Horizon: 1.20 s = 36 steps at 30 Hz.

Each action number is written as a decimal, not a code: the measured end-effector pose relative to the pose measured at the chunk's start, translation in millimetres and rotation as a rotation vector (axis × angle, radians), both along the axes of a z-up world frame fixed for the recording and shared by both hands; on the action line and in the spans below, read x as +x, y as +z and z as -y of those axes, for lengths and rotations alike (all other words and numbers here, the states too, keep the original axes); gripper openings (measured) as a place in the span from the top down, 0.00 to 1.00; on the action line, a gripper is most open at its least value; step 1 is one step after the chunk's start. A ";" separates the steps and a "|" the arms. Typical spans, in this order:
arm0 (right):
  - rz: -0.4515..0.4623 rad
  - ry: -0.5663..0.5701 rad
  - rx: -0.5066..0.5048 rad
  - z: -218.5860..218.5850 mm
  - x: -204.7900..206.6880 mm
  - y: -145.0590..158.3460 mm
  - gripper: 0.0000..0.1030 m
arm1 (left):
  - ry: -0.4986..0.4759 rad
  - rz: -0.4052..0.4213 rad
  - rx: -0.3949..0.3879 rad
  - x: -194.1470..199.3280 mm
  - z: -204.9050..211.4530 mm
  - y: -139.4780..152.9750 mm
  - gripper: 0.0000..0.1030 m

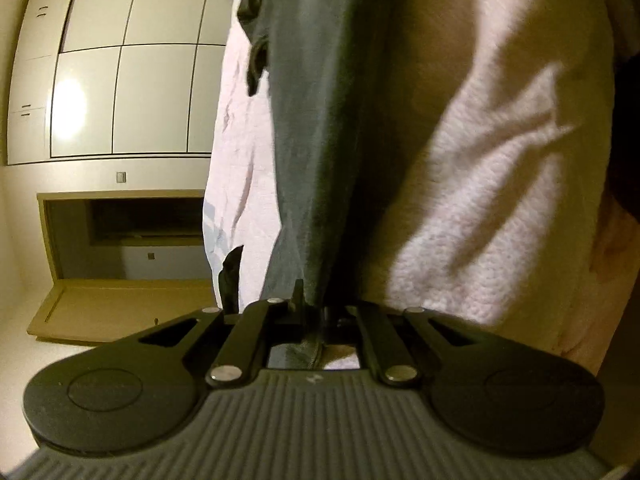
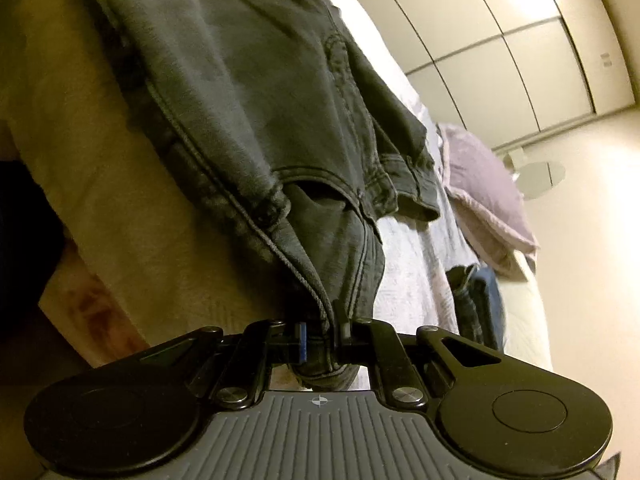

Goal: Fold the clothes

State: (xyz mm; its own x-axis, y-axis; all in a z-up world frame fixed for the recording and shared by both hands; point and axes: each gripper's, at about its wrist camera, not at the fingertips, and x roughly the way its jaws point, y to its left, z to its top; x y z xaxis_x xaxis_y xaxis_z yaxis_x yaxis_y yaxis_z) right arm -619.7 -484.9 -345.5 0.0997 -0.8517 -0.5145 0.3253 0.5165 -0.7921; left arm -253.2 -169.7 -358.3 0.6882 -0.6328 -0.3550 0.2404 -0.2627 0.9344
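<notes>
1. Right gripper [image 2: 322, 330] clamped on dark grey jeans [image 2: 256, 92], at a seamed edge.
2. Jeans drape over a beige blanket [image 2: 120, 216].
3. Purple pillow [image 2: 486, 196] and a folded blue garment [image 2: 478, 304] lie on the bed beyond.

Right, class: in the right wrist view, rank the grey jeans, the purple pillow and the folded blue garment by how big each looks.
1. Grey jeans: largest by far, though they hang right at the lens.
2. Purple pillow.
3. Folded blue garment: smallest, partly hidden behind the right gripper, so its true extent is unsure.
</notes>
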 end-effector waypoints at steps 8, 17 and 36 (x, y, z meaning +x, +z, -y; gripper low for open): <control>-0.033 0.085 -0.020 -18.1 -10.1 -4.6 0.87 | -0.005 -0.002 0.040 2.4 -26.7 20.3 0.82; 0.071 -0.100 -0.062 -35.8 -30.1 21.2 0.53 | 0.217 -0.078 -0.073 47.7 -35.2 91.1 0.74; 0.398 0.089 0.024 50.9 91.0 104.4 0.53 | 0.232 -1.064 -0.219 36.4 217.3 129.6 0.46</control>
